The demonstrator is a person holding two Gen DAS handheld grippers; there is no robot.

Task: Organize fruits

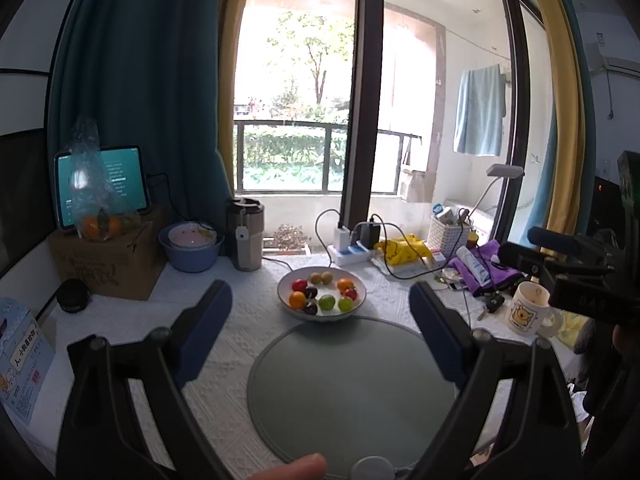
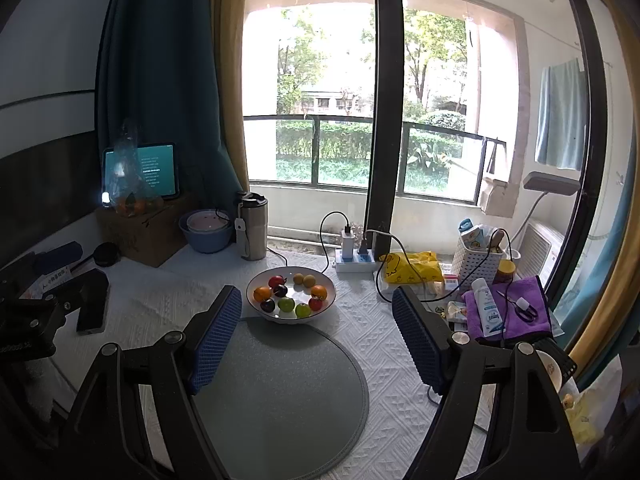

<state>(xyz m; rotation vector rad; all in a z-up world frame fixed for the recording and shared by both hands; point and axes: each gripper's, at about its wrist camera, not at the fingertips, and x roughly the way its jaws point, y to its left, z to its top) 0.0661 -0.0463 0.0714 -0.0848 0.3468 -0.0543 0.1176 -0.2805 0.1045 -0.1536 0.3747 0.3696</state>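
Observation:
A white bowl [image 1: 360, 280] stands on the white tablecloth and holds several small fruits: red, orange, green, dark purple and tan ones. It also shows in the right wrist view [image 2: 330, 282]. A round grey mat [image 1: 352, 392] lies just in front of the bowl and is bare; the right wrist view shows the mat [image 2: 280, 392] too. My left gripper [image 1: 320, 292] is open and empty above the mat, short of the bowl. My right gripper [image 2: 316, 300] is open and empty, also short of the bowl.
A cardboard box [image 1: 112, 264] with a tablet and a bag of oranges stands at the back left. A blue basin [image 1: 192, 248], a tumbler [image 1: 245, 236], a power strip [image 1: 352, 252], a white basket [image 1: 448, 234], a purple cloth [image 2: 516, 312] and a mug [image 1: 528, 314] ring the table.

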